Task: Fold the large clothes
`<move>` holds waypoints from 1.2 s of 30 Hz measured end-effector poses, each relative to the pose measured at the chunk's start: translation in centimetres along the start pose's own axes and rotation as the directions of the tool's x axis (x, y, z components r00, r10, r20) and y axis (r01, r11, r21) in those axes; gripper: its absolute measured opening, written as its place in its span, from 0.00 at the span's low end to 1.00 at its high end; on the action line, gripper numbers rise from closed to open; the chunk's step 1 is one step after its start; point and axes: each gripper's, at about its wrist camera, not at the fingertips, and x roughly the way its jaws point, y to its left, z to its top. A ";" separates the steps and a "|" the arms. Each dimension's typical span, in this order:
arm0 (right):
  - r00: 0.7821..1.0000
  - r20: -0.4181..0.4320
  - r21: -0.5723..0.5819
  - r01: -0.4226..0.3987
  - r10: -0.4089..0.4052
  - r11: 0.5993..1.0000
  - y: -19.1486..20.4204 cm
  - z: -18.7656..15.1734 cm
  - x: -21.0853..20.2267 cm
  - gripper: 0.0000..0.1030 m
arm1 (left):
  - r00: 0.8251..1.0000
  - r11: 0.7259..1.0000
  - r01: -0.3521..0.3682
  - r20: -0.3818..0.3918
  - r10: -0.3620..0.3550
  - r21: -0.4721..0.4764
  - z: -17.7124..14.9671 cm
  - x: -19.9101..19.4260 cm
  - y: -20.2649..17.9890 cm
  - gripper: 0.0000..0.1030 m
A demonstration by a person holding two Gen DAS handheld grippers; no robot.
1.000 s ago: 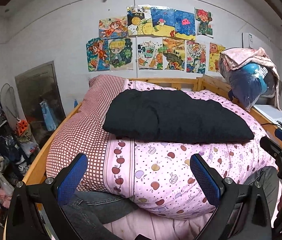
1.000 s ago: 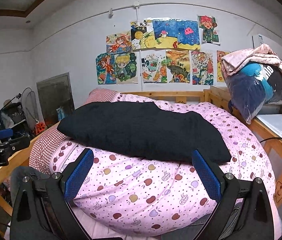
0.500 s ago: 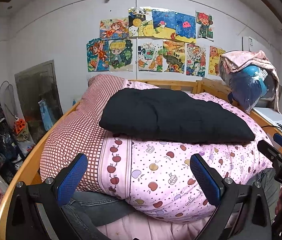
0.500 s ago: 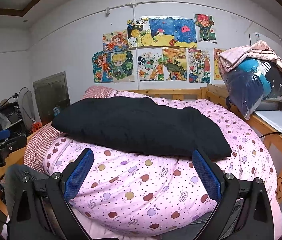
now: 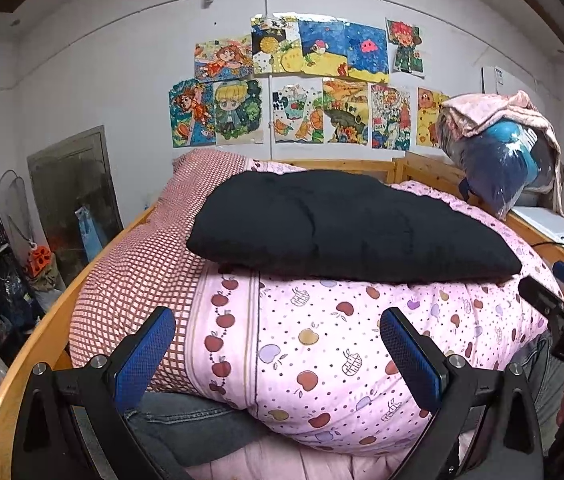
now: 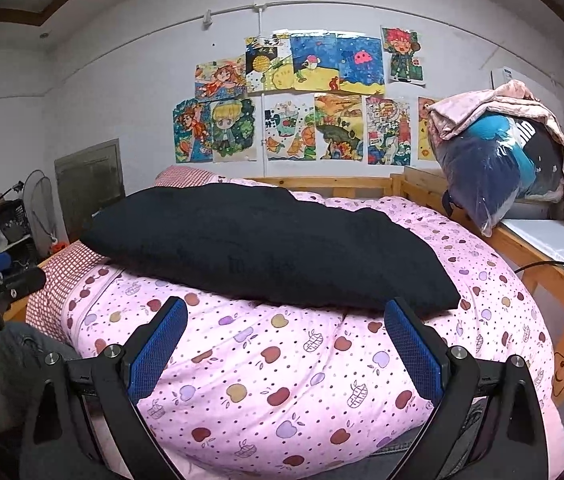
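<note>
1. Left gripper (image 5: 277,354) and right gripper (image 6: 286,344) are held wide open, nothing gripped.
2. Black garment (image 5: 346,224), seemingly folded, is seen at 12 o'clock, resting on the pink quilt (image 5: 322,344).
3. Risk: the soft mound may be dragged along with the garment, or the garment slid off.
4. Denim garment (image 5: 185,420) at 7 o'clock is mostly buried; garment type can't be told.

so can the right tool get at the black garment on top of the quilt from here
Probably yes. The right tool is open and empty, and the black garment lies exposed atop the pink quilt just ahead, nothing covering its near edge.
</note>
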 end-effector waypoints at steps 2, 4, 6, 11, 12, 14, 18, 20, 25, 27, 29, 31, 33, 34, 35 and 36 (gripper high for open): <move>1.000 0.017 0.003 0.008 -0.008 1.000 -0.1 -0.1 0.2 0.94 | 1.000 1.000 0.009 -0.004 -0.009 -0.004 -0.2 0.5 -0.2 1.00; 1.000 0.029 0.002 0.013 -0.013 1.000 -0.1 -0.3 0.4 0.94 | 1.000 1.000 0.009 -0.003 -0.009 -0.009 -0.4 1.0 -0.2 1.00; 0.999 0.038 -0.001 0.020 -0.020 1.000 -0.1 -0.3 0.7 0.94 | 1.000 1.000 0.003 0.002 -0.003 -0.012 -0.6 1.3 -0.4 1.00; 0.997 0.073 -0.003 0.027 -0.027 1.000 0.0 -0.2 1.0 0.94 | 1.000 1.000 -0.001 0.025 0.001 -0.019 -0.6 1.9 -0.5 1.00; 0.997 0.076 0.000 0.025 -0.025 1.000 0.0 -0.2 1.1 0.94 | 1.000 1.000 0.000 0.030 0.000 -0.021 -0.5 1.9 -0.4 1.00; 0.997 0.080 0.004 0.019 -0.019 1.000 0.1 -0.3 1.3 0.94 | 0.999 1.000 0.005 0.045 -0.004 -0.025 -0.4 2.0 -0.4 1.00; 0.998 0.067 0.006 0.017 -0.018 1.000 0.1 -0.5 1.8 0.94 | 0.999 1.000 0.011 0.049 -0.010 -0.021 -0.3 2.2 -0.6 1.00; 0.998 0.061 0.011 0.013 -0.014 1.000 0.0 -0.6 2.0 0.94 | 0.999 1.000 0.011 0.045 -0.010 -0.016 -0.3 2.4 -0.7 1.00; 0.999 0.053 0.010 0.011 -0.011 1.000 0.0 -0.8 2.2 0.94 | 0.999 1.000 0.013 0.038 -0.012 -0.016 -0.4 2.5 -0.7 1.00; 0.999 0.052 0.010 0.010 -0.010 1.000 0.0 -0.8 2.2 0.94 | 0.999 1.000 0.013 0.038 -0.012 -0.016 -0.4 2.5 -0.7 1.00; 0.999 0.053 0.011 0.011 -0.011 1.000 -0.1 -0.8 2.2 0.94 | 0.999 1.000 0.016 0.038 -0.015 -0.018 -0.4 2.5 -0.7 1.00; 0.999 0.053 0.012 0.011 -0.011 1.000 -0.1 -0.9 2.1 0.94 | 0.999 1.000 0.018 0.038 -0.017 -0.020 -0.4 2.5 -0.7 1.00; 0.998 0.054 0.012 0.010 -0.010 1.000 -0.2 -0.8 2.2 0.94 | 0.999 1.000 0.016 0.039 -0.015 -0.020 -0.4 2.5 -0.7 1.00; 0.998 0.055 0.012 0.010 -0.011 1.000 -0.3 -0.8 2.1 0.94 | 0.999 1.000 0.016 0.040 -0.015 -0.021 -0.4 2.4 -0.7 1.00; 0.998 0.055 0.011 0.010 -0.011 1.000 -0.3 -0.8 2.2 0.94 | 0.999 1.000 0.016 0.042 -0.015 -0.021 -0.4 2.4 -0.7 1.00; 0.998 0.056 0.010 0.010 -0.011 1.000 -0.3 -0.9 2.1 0.94 | 0.999 1.000 0.016 0.043 -0.015 -0.022 -0.4 2.3 -0.7 1.00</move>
